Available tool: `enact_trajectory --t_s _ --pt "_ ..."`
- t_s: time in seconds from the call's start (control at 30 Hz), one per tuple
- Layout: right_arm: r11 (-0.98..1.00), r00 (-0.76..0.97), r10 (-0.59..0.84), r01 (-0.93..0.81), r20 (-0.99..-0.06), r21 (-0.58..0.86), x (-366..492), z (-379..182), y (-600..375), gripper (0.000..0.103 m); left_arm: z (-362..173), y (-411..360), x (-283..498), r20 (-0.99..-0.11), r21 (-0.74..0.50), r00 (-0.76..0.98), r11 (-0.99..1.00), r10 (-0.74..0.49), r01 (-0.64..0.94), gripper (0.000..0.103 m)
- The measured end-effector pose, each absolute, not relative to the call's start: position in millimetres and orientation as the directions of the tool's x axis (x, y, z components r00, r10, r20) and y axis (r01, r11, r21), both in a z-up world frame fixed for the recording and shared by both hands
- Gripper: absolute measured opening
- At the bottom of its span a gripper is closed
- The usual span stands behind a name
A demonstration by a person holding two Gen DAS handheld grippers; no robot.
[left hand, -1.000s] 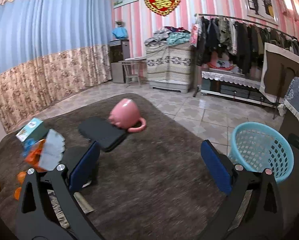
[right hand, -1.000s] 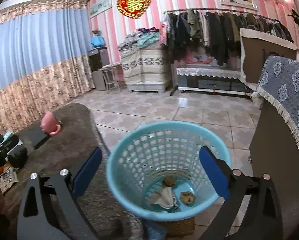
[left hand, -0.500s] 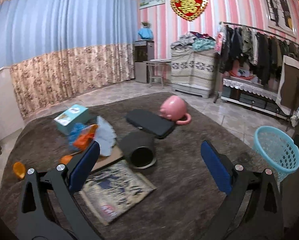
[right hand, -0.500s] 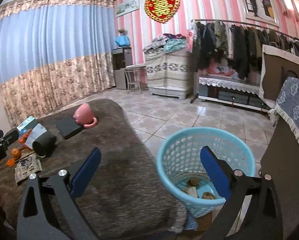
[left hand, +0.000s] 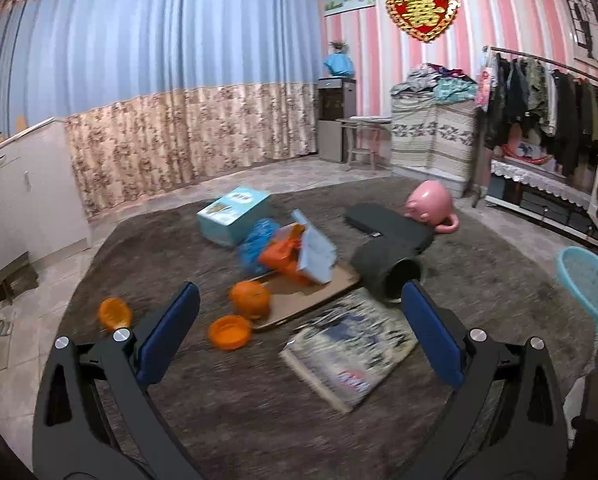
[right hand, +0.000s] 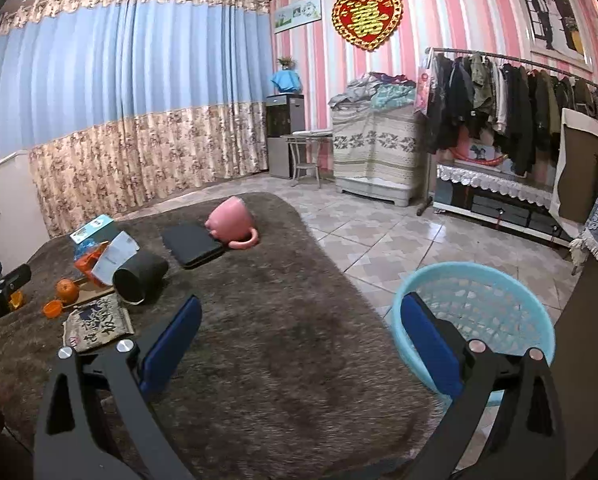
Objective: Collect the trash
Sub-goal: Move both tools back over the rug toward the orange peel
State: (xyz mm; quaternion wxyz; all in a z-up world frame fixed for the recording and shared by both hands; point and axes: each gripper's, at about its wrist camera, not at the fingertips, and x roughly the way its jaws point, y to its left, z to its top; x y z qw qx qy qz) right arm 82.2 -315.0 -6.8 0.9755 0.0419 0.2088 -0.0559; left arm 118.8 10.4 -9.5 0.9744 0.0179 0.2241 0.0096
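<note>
On the brown furry table cover (left hand: 259,400) lies a heap of litter: an orange (left hand: 249,299), orange peel pieces (left hand: 229,332), orange and blue wrappers (left hand: 283,254) on a cardboard sheet (left hand: 303,300), and a printed packet (left hand: 349,346). My left gripper (left hand: 299,332) hangs open above the packet and peel, holding nothing. The light blue basket (right hand: 475,320) stands beside the table at the right; my right gripper (right hand: 299,344) is open over the table's near edge next to it. In the right wrist view the litter (right hand: 91,276) sits far left.
A black cylinder (left hand: 383,272) lies on its side by the cardboard, with a black flat case (left hand: 387,228), a tipped pink mug (left hand: 431,204) and a light blue box (left hand: 233,214) beyond. A clothes rack (right hand: 499,100) and a tiled floor (right hand: 379,232) lie behind.
Both views swung left from the basket toward the litter. The left gripper now faces the orange, peel and packet; the right one has drawn back from over the basket. Both stayed open.
</note>
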Motion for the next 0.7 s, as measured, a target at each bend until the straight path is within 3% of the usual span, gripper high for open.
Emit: enact_trajectory --t_s 0.7 --pt "1.000 0.885 0.022 -0.016 -0.465 0.017 117.6 -25.1 -252.6 0.098 -36.6 103.8 110.6 -0.490 0.013 0.851 0.978 0.188 -0.209 0.097"
